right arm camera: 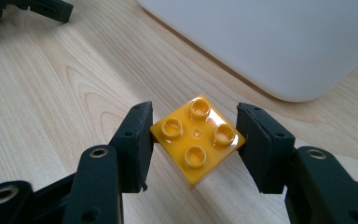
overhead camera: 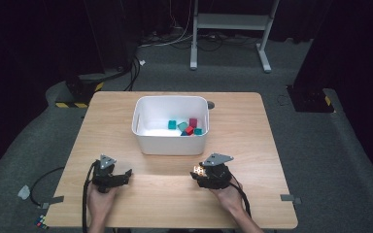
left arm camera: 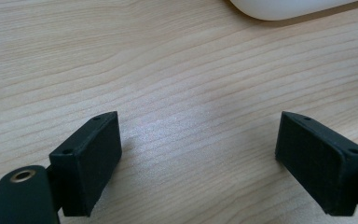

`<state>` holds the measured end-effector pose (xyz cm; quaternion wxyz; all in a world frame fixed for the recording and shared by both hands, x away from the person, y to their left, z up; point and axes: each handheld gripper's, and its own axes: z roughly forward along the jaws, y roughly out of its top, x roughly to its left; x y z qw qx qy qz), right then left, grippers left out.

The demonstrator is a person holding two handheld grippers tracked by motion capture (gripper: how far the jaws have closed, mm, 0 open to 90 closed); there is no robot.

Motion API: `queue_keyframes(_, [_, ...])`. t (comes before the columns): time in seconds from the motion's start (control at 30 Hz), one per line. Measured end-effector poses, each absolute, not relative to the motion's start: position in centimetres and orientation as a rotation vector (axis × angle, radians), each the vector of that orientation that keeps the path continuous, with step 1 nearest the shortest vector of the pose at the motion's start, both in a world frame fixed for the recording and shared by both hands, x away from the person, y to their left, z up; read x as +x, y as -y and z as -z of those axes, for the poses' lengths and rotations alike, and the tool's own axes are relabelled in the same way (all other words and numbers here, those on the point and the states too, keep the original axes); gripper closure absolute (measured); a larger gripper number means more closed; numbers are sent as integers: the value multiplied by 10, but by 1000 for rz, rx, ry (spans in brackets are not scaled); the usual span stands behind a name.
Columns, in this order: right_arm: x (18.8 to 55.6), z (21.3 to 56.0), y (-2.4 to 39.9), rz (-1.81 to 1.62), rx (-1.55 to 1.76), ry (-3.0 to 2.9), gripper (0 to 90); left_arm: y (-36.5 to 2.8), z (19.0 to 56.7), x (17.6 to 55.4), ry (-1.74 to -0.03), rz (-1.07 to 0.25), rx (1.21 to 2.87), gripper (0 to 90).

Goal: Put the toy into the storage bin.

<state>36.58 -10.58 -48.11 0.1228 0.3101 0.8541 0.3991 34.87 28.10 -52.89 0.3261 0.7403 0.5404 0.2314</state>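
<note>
Right gripper view: tongs (right arm camera: 193, 144) clamp yellow brick (right arm camera: 197, 137).

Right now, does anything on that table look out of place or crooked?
Only slightly: the yellow brick sits cornerwise in the right gripper, pinched by its corners rather than flat sides. The other blocks lie inside the white bin.

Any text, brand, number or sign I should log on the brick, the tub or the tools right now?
None can be read.
Yellow brick in the right tool: studs show rings, any lettering too blurred to read.
White tub: plain walls, no label.
Left tool: plain black pads.
Yellow-black hazard stripes on the floor: a marking, no words.
</note>
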Motion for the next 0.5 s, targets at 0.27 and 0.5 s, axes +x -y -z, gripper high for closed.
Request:
queue_keyframes(0.27, [366,472,110,-1170,895,-2481,474,-281,529,349,-1416,-607,1940,145])
queue_keyframes(0.5, [367,462,113,-1180,885,-2470,475,-281,529,349,-1416,-607,1941,144])
